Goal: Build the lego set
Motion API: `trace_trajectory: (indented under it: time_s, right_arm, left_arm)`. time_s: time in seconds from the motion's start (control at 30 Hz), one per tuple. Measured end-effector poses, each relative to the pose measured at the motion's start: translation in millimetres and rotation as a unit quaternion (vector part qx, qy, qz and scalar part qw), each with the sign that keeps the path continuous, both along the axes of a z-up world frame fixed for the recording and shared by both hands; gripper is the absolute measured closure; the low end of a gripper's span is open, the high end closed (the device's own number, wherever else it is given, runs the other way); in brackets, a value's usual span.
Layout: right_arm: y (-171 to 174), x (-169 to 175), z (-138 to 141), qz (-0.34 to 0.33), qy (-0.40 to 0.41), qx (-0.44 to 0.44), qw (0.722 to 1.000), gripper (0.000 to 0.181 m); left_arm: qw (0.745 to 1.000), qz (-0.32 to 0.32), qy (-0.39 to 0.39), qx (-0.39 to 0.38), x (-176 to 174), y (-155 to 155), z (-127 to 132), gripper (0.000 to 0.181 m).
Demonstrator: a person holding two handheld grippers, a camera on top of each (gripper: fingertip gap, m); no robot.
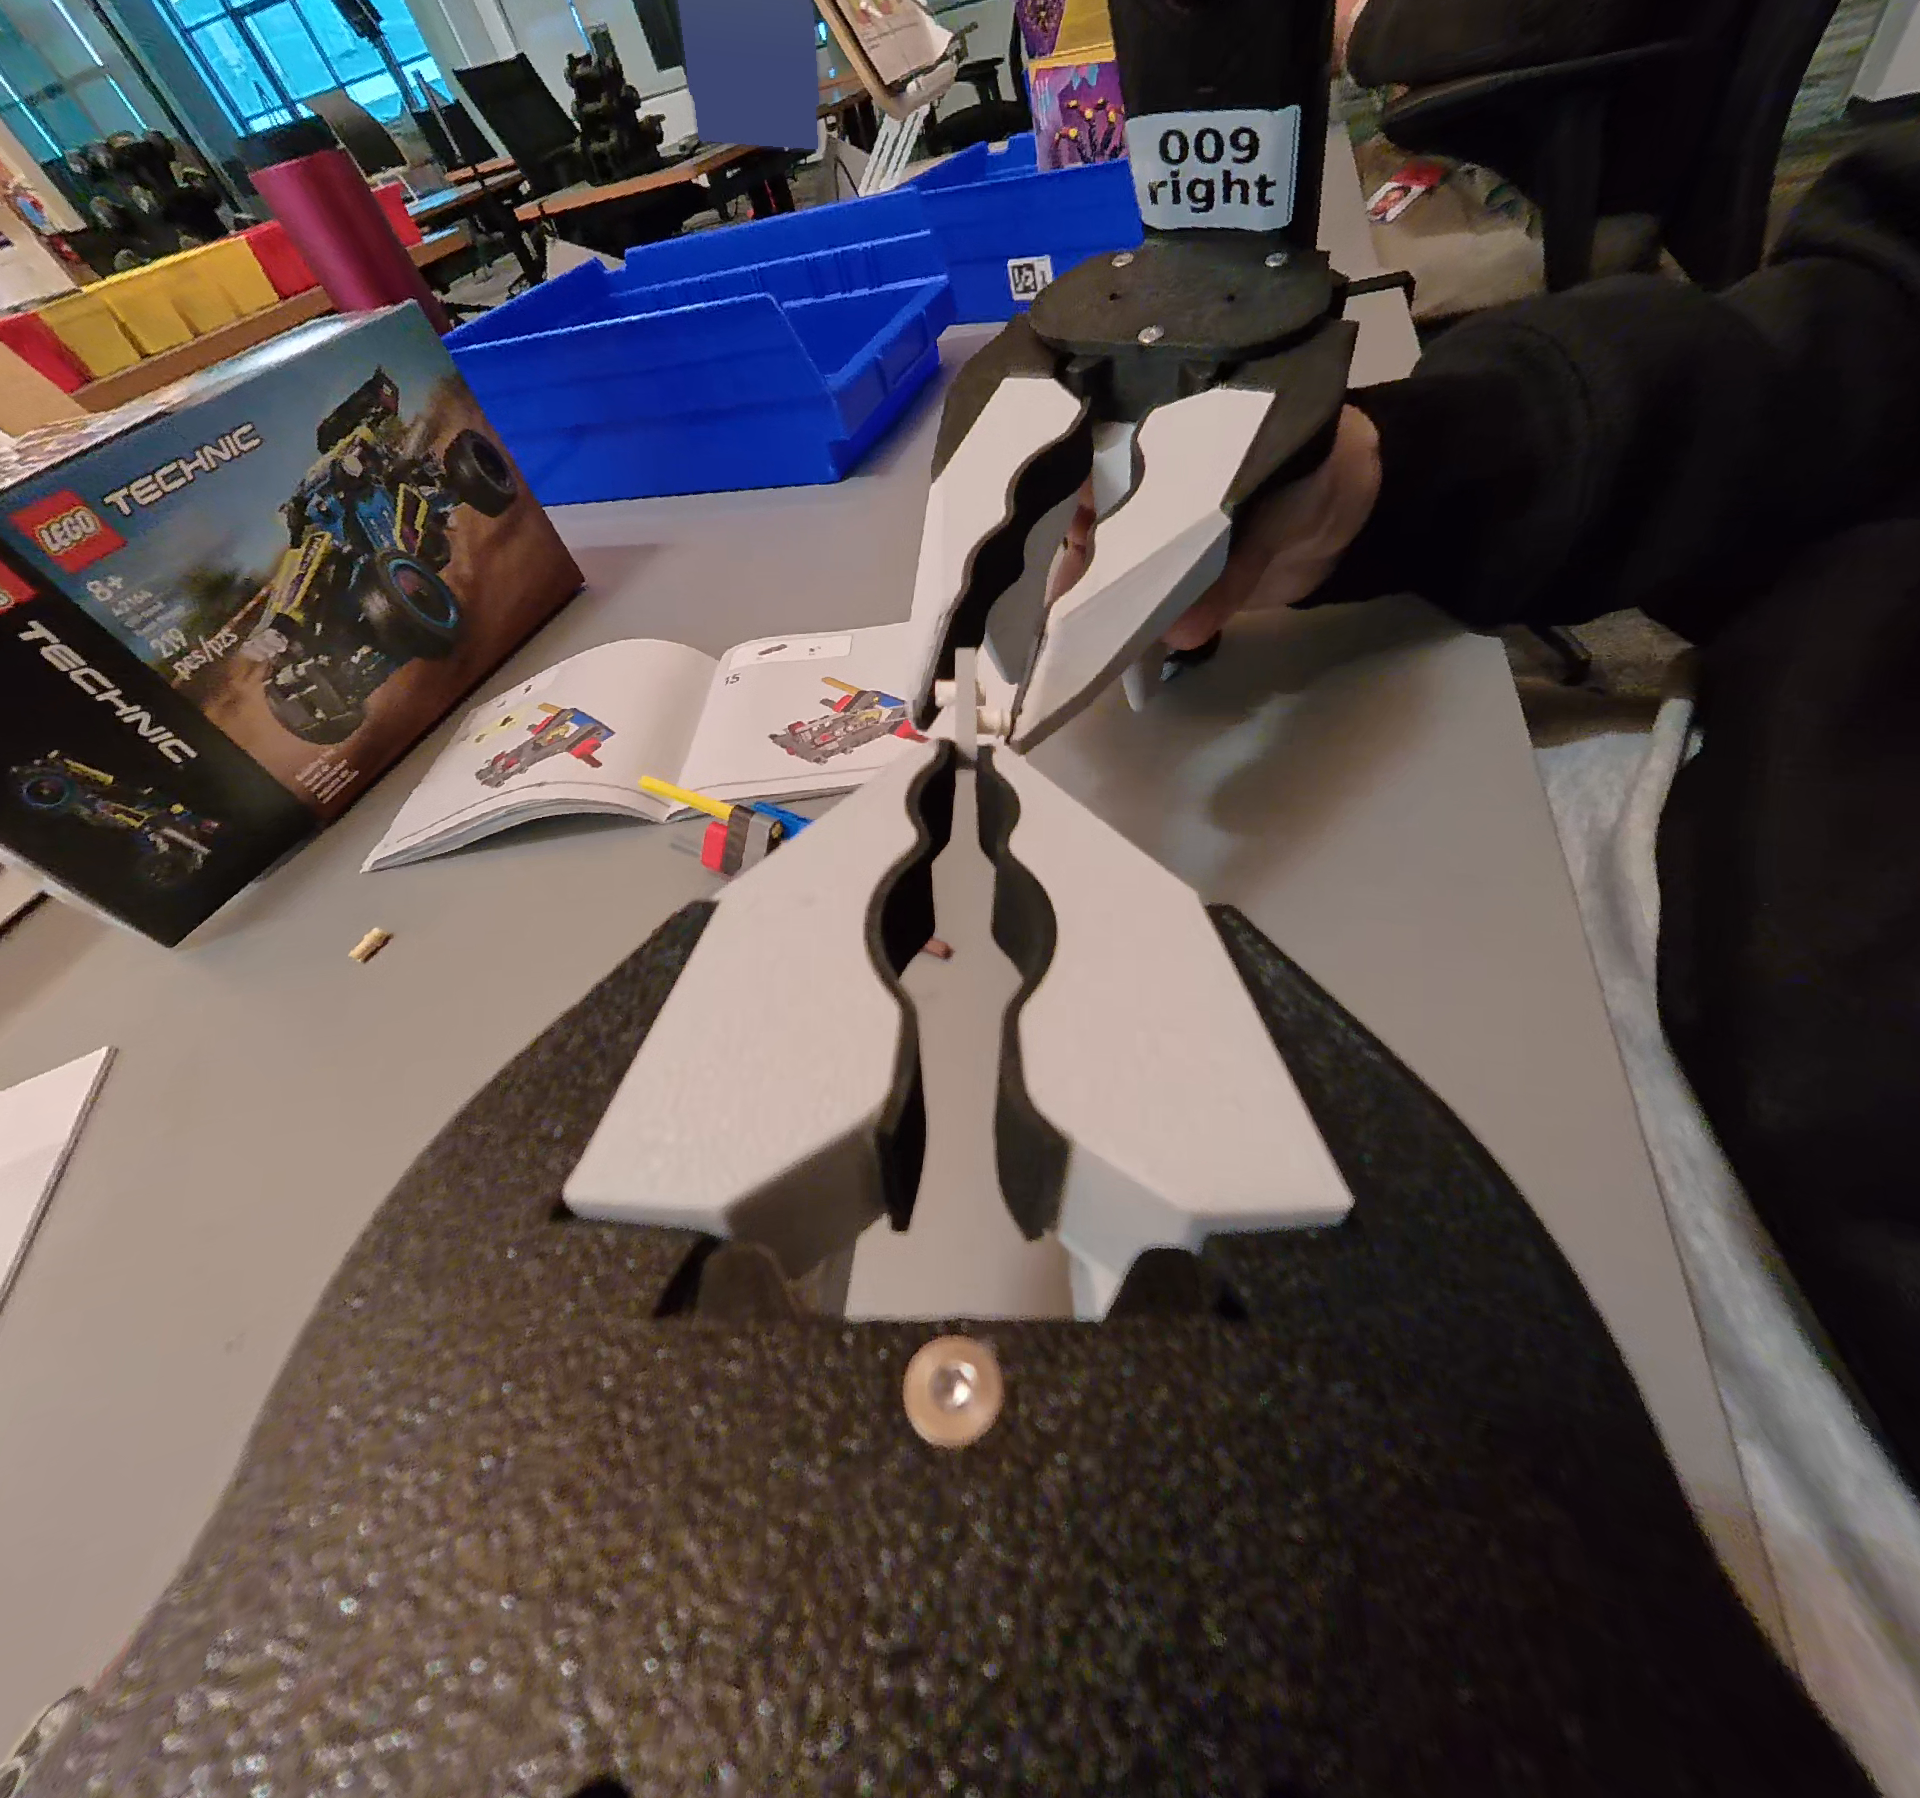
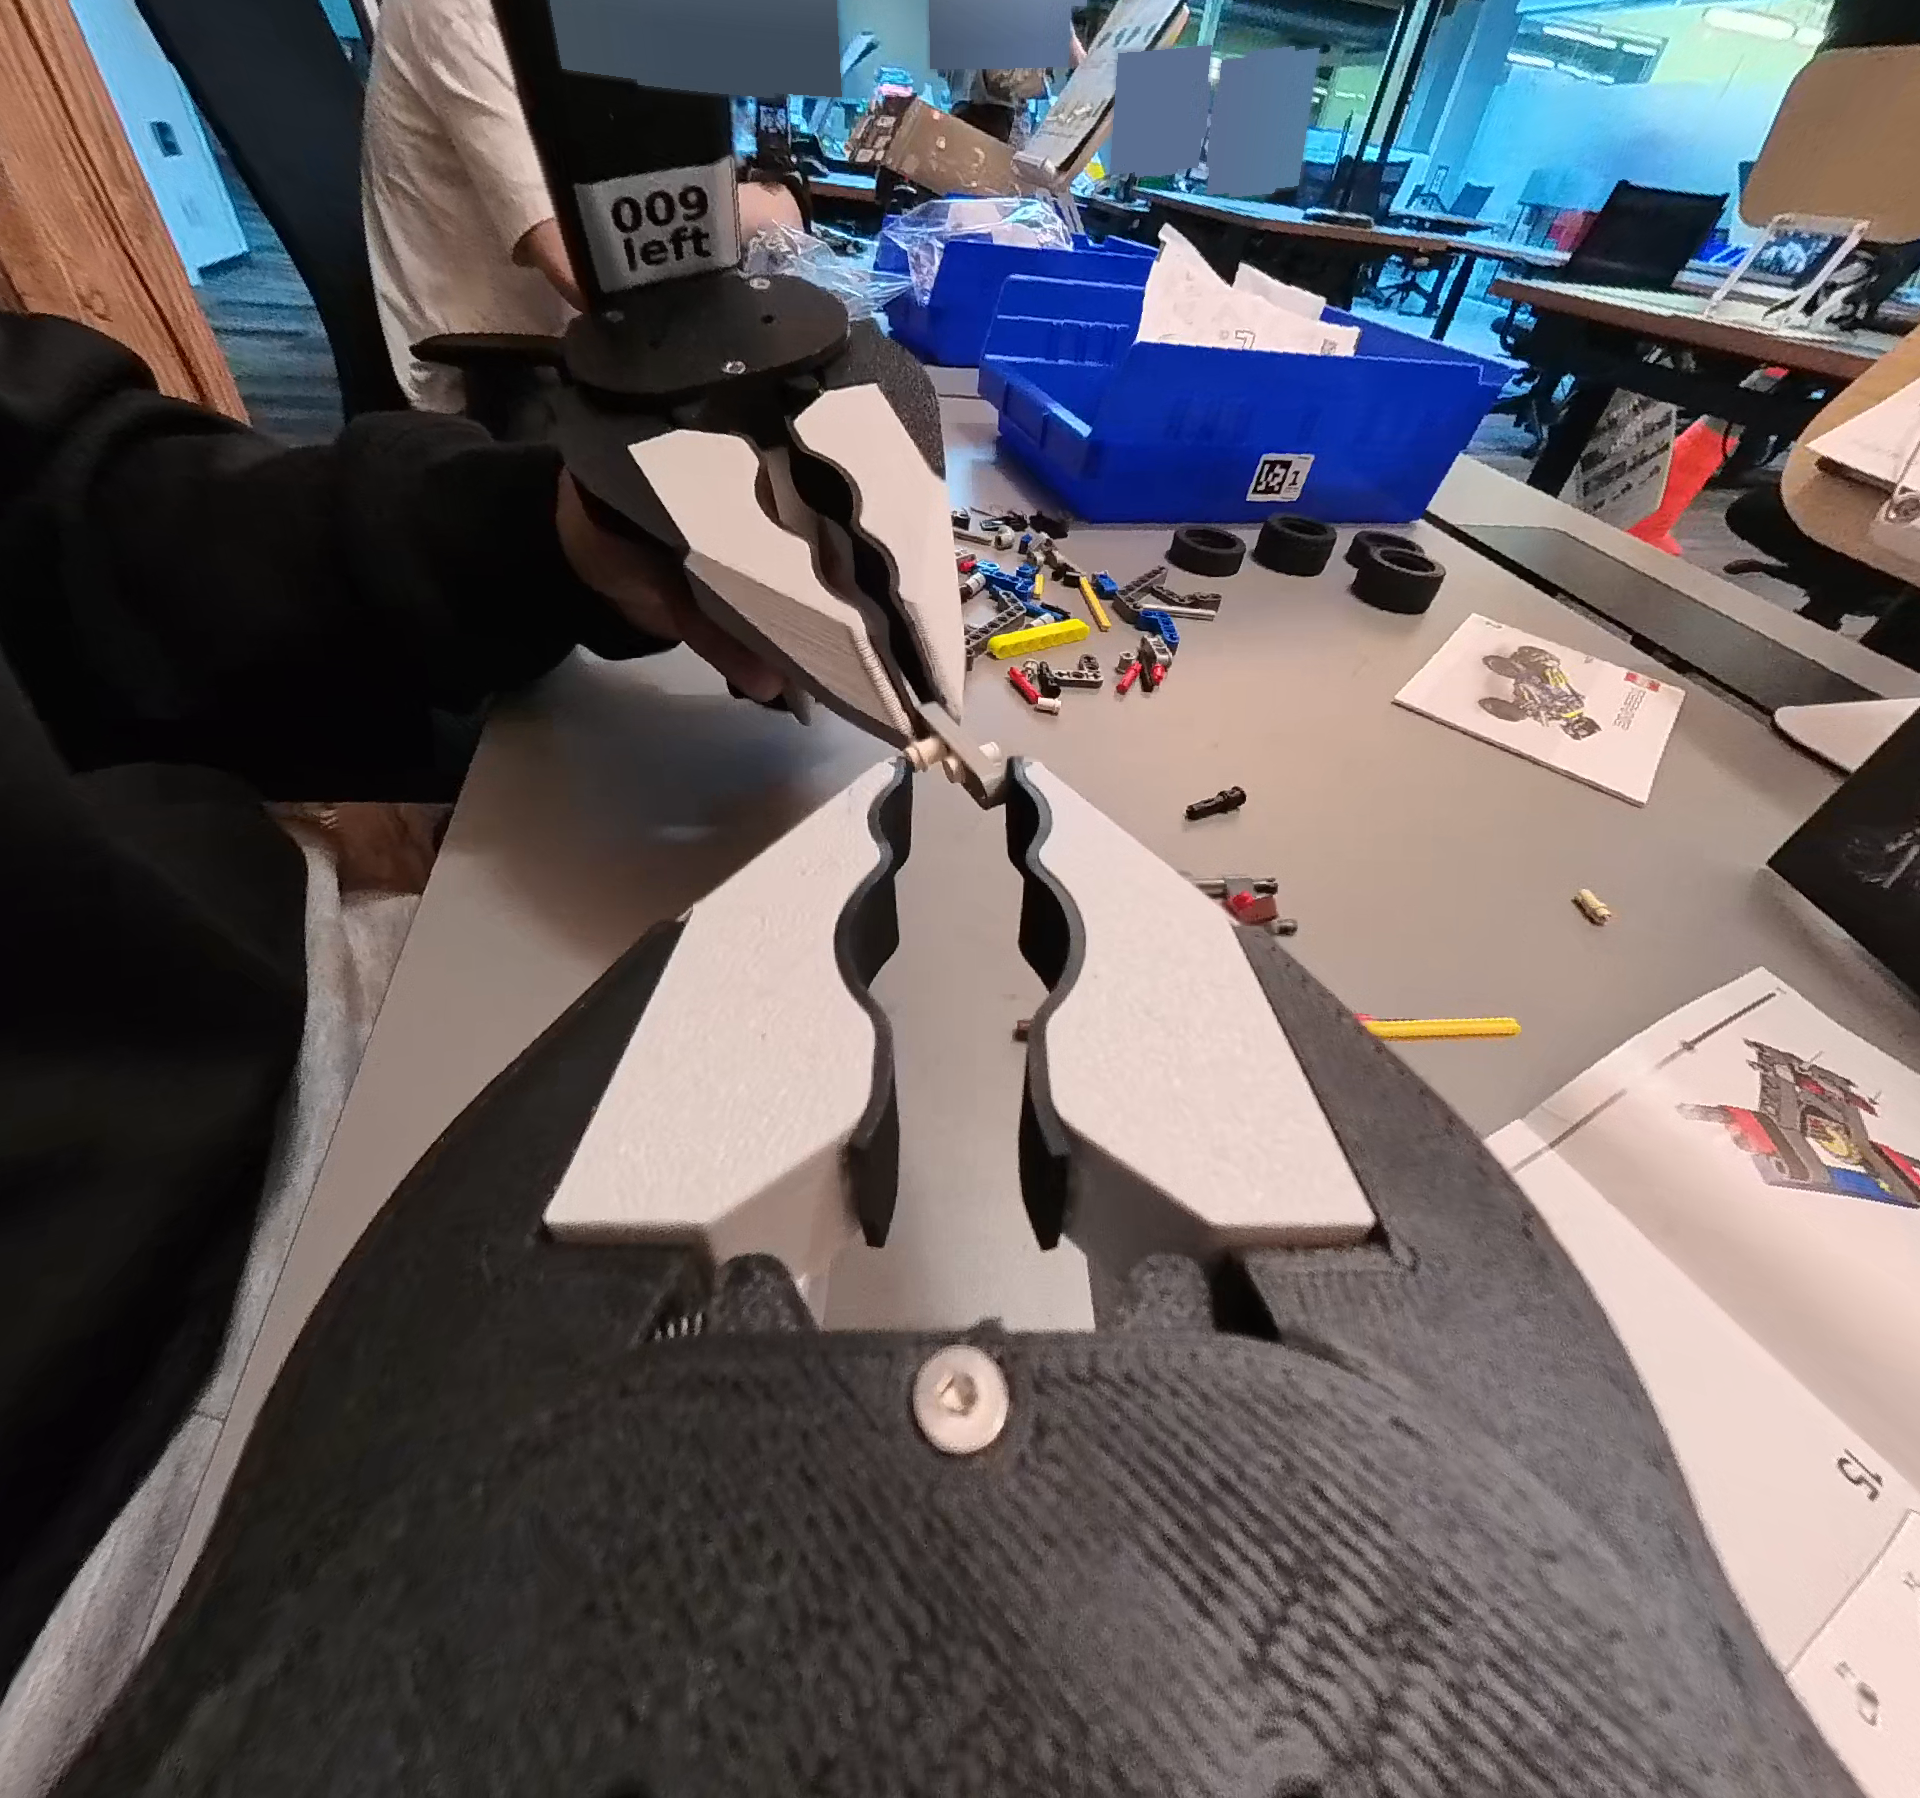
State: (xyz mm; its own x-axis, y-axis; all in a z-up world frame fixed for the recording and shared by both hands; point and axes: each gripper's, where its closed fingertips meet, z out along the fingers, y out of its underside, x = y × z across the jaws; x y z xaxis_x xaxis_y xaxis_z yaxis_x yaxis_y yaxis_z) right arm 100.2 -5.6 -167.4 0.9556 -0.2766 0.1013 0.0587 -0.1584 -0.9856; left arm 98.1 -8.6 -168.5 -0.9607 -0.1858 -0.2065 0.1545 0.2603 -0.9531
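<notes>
Both tongs meet tip to tip above the grey desk (image 1: 1299, 865), sharing one small light-grey lego piece (image 1: 968, 704) with pale pins through it. Left tongs (image 1: 964, 753) are nearly closed, pinching the lower end of the piece. Right tongs (image 2: 956, 774) stand narrowly parted, the piece's other end set between their tips; whether both tips actually press on it cannot be told. Piece is held clear of the desk. Open instruction booklet (image 1: 623, 740) lies beyond the tips, a partly built red, blue and yellow assembly (image 1: 732, 818) at its near edge. Set box (image 1: 260, 585) stands left of the booklet. Loose lego parts (image 2: 1070, 616), four black tyres (image 2: 1309, 553) and blue bins (image 2: 1226, 418) sit farther back.
</notes>
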Motion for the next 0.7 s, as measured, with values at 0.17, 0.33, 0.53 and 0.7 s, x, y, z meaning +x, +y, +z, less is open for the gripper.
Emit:
trace_trajectory:
  time_s: [0.17, 0.33, 0.53, 0.7]
  right_arm:
    - [1.3, -1.8, -2.7, 0.01, 0.008, -0.008, 1.0, 0.167]
    - [0.2, -2.3, -3.4, 0.011, 0.007, -0.011, 1.0, 0.174]
    - [-0.1, 0.1, -3.1, -0.002, -0.004, -0.012, 1.0, 0.164]
    - [-0.5, 0.8, -0.3, -0.006, -0.011, -0.003, 1.0, 0.165]
  left_arm:
    - [1.0, -0.005, 0.021, -0.002, -1.7, 1.2, -1.4, 0.18]
    - [0.999, -0.013, 0.046, -0.015, -4.3, -1.8, -0.3, 0.179]
    - [0.999, 0.007, 0.037, -0.012, 1.4, -1.5, -0.1, 0.18]
    - [0.999, 0.008, 0.033, -0.012, 1.3, -2.4, 0.9, 0.18]
